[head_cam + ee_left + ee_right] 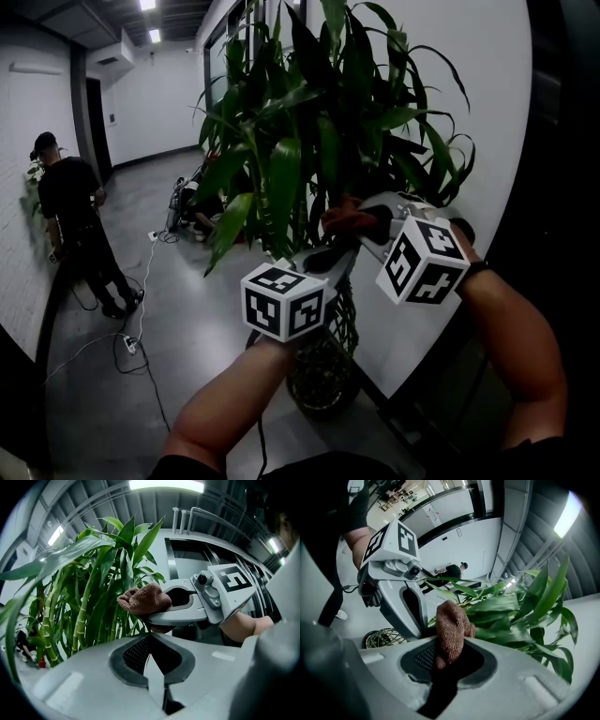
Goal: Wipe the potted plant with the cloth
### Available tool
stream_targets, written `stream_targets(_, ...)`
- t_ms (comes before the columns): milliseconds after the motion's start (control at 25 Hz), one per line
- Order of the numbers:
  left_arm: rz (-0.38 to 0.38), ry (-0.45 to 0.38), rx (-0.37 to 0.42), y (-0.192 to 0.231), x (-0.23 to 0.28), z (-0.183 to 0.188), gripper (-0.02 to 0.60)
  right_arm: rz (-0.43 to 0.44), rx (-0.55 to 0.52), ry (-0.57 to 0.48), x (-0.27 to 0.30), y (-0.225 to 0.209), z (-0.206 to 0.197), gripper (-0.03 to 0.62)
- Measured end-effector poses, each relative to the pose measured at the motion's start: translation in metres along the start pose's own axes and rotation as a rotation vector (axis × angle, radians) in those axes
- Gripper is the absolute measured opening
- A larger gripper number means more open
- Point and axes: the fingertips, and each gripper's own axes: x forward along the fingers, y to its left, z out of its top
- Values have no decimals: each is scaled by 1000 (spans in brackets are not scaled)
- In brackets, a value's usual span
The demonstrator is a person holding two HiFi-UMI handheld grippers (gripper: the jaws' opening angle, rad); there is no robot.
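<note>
The potted plant (309,141) has long green leaves and cane stems (82,616) and stands in a woven pot (323,375) on the floor against the wall. My right gripper (361,225) is shut on a brown cloth (345,220), which is bunched between its jaws (451,620) and pressed against the leaves at mid-height. My left gripper (323,258) sits just below and left of it. Its jaws (150,639) are shut, with a pale strip in the seam that I cannot identify. From the left gripper view, the cloth (144,599) hangs directly above my left jaws.
A white wall (487,94) stands right behind the plant. A person in black (80,225) stands at the far left of the corridor. Cables and a power strip (131,342) trail across the grey floor. Some gear (187,206) lies on the floor behind the plant.
</note>
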Motion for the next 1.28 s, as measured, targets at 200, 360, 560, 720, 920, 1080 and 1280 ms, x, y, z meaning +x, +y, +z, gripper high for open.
stream_targets(200,5,0,2,2,-1,0,23,39,-18,14,-7,14,2,66)
stream_targets(360,-5,5,8,-1,-1,-4,28,71,-12,26,-9,29,1,66)
stream_targets(560,-48,35,22,-8,-7,-15,54,73,19,40,-15,43,-1,66)
stream_targets(720,-79,51,22,-15,-22,-28,90,78,61,53,-18,62,-3,66)
stream_targets(920,-119,87,27,-33,-46,-68,89,53,238,-5,-23,103,-5,66)
stream_targets(1080,-103,125,32,-49,-66,-102,68,57,434,-87,-32,150,-9,66)
stream_targets(1280,2,124,-80,-53,-99,-128,18,71,799,-254,-55,192,-20,66)
